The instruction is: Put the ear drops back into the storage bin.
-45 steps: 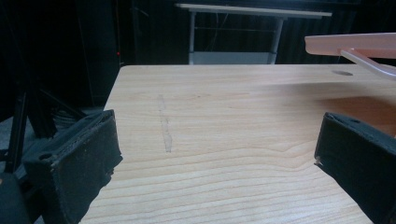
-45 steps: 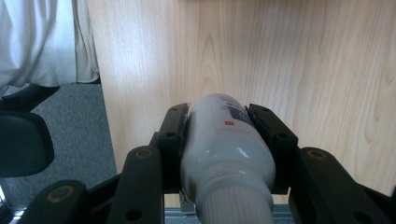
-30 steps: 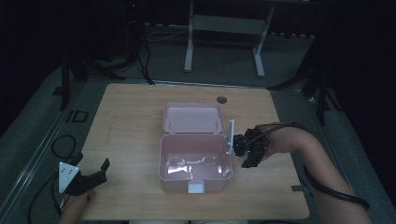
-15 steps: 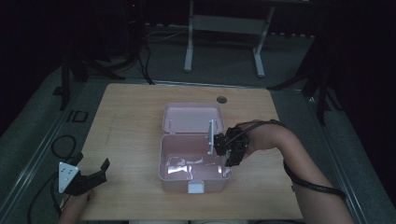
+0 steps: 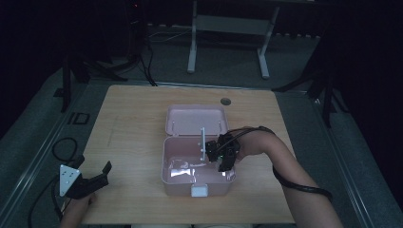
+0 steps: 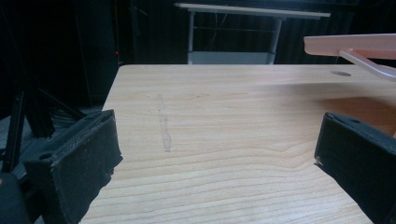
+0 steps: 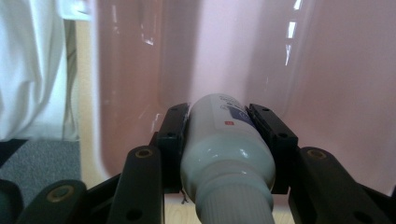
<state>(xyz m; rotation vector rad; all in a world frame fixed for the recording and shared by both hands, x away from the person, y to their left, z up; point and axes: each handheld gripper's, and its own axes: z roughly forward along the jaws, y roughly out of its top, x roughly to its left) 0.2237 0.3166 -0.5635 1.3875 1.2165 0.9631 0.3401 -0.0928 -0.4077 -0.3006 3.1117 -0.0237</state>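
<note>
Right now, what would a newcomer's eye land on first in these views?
The open pink box at the middle of the wooden table, lid flung back. Then the right tool over its right side, shut on a pale bottle. The left tool sits open near the table's front left corner.

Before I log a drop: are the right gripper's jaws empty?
No, the right gripper is clamped on a white bottle over the pink box.

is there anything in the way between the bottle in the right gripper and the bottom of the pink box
Nothing visible blocks it. The right gripper is shut on the white bottle and hangs over the open pink box, lid folded back. In the right gripper view the pink floor past the bottle looks bare. The left gripper rests well off to the side.
</note>
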